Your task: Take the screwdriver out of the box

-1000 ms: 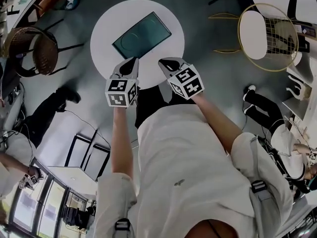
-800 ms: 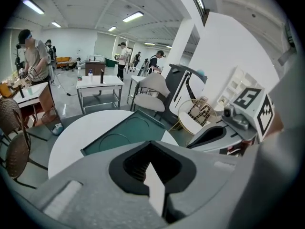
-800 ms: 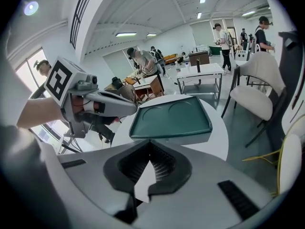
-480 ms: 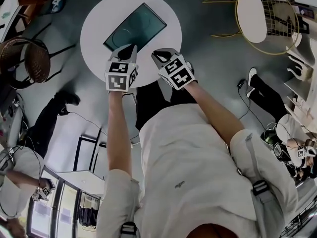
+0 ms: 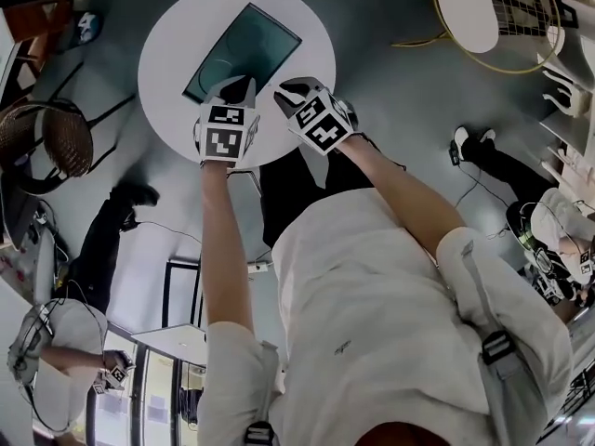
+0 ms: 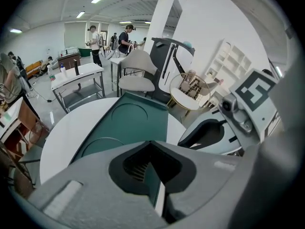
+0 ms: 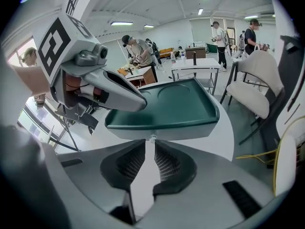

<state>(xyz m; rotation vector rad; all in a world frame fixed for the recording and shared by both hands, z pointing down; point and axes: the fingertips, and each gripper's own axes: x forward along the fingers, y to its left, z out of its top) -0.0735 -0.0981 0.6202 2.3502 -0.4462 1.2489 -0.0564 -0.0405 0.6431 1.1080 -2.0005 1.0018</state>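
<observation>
A dark green box (image 5: 244, 52) lies on the round white table (image 5: 172, 59); no screwdriver shows in any view. My left gripper (image 5: 240, 84) hangs over the box's near edge, its jaws shut with nothing in them. In the left gripper view the box (image 6: 128, 123) lies just beyond the left gripper (image 6: 151, 142). My right gripper (image 5: 290, 89) hovers beside it at the box's near right corner. Its jaws have just been opening and stand a little apart, empty. The right gripper (image 7: 150, 142) faces the box (image 7: 171, 106), with the left gripper (image 7: 114, 97) to its left.
A gold wire-framed round table (image 5: 493, 12) stands at the upper right and a wicker chair (image 5: 65, 124) at the left. A seated person's legs (image 5: 493, 170) reach in from the right. A white chair (image 6: 136, 75) stands beyond the table, with other people farther off.
Both grippers have moved forward and down from the table's near edge to the box's near edge. The left gripper has rolled somewhat.
</observation>
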